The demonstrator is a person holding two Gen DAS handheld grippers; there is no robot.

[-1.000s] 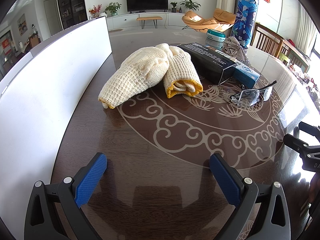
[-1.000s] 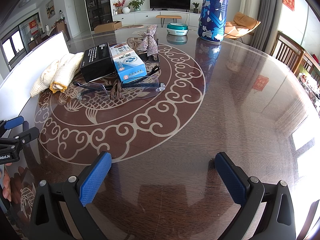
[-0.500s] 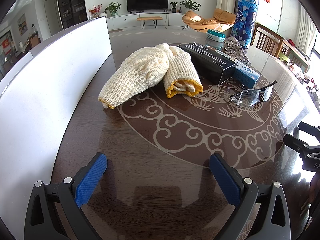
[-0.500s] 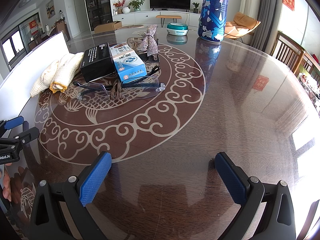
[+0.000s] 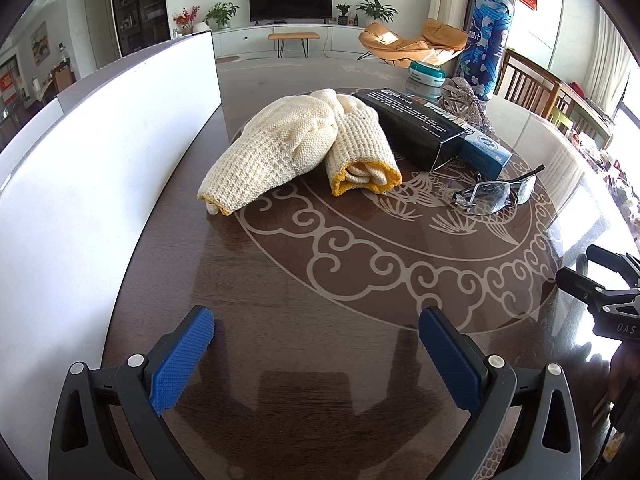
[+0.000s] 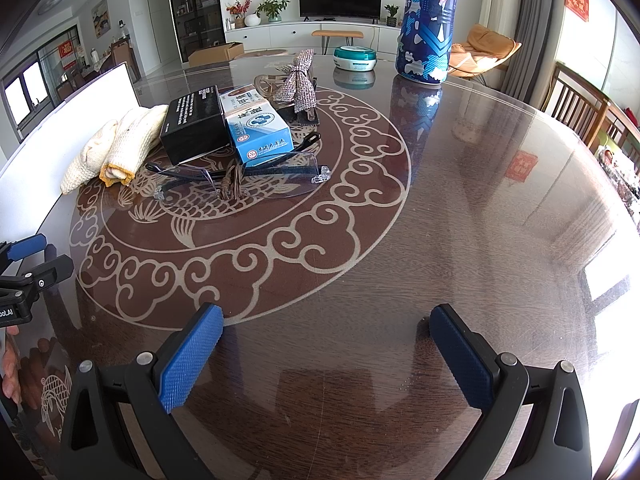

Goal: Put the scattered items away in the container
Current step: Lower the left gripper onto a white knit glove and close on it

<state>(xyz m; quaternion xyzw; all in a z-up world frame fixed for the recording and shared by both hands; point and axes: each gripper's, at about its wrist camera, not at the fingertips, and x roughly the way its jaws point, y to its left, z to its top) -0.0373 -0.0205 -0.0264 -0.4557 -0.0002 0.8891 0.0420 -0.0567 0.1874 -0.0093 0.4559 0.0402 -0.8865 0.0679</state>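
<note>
A pair of cream knit gloves [image 5: 288, 152] [image 6: 116, 148] lies on the dark table beside a white container wall [image 5: 100, 160] [image 6: 80, 108]. Right of them are a black box [image 5: 416, 128] [image 6: 194, 126], a blue and white box [image 5: 486, 152] [image 6: 258, 126], clear safety glasses [image 5: 494, 194] [image 6: 240, 176] and a sparkly bow [image 6: 298, 80]. My left gripper [image 5: 316, 344] is open and empty, low over the table short of the gloves. My right gripper [image 6: 326, 340] is open and empty, well short of the glasses.
A tall blue patterned canister [image 6: 430, 20] and a small teal round tin [image 6: 355, 57] stand at the table's far side. Wooden chairs [image 6: 576, 108] line the right edge. The glossy table [image 6: 460, 220] has a patterned centre.
</note>
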